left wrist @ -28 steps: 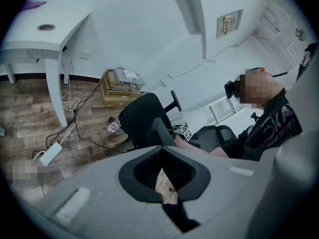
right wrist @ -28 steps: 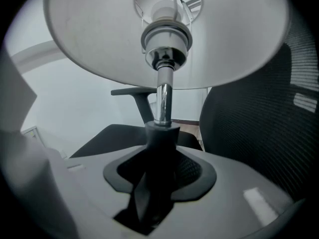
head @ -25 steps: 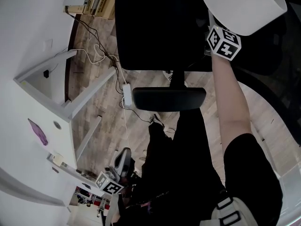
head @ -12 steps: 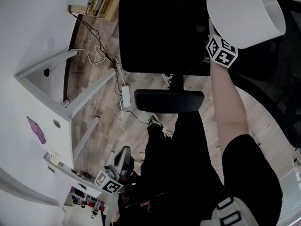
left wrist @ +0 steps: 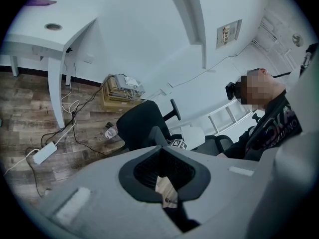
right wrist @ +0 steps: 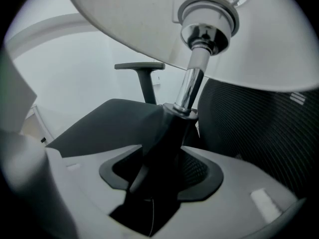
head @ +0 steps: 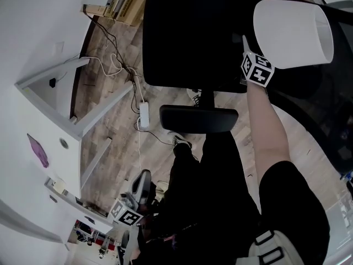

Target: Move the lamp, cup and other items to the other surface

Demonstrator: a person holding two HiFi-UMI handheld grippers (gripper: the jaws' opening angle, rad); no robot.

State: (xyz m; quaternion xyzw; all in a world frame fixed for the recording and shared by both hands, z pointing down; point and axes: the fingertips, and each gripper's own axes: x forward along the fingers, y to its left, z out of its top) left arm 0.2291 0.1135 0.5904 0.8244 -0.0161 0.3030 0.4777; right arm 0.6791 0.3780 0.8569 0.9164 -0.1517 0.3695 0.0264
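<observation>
The lamp's white shade [head: 292, 32] hangs tilted over a black office chair [head: 193, 37]. My right gripper [head: 248, 51] sits just under the shade, at the end of a bare forearm. In the right gripper view the shade [right wrist: 149, 24] fills the top, and the chrome rod [right wrist: 192, 86] runs down into a black stem. That stem stands between the jaws of my right gripper [right wrist: 159, 148]. The jaws have just been opening, and a gap shows beside the stem. The lamp's base is hidden. My left gripper [head: 142, 184] hangs low by the person's leg. Its jaws [left wrist: 167, 183] stand slightly apart with nothing between them.
A white desk [head: 33, 109] with a purple item [head: 37, 150] stands at the left. A power strip [head: 144, 115] and cables lie on the wood floor. A second black mesh chair [head: 325, 98] stands at the right. A box of papers [left wrist: 119, 88] sits by the wall.
The lampshade and my right gripper have moved down and to the right in the head view. The left gripper has kept its place.
</observation>
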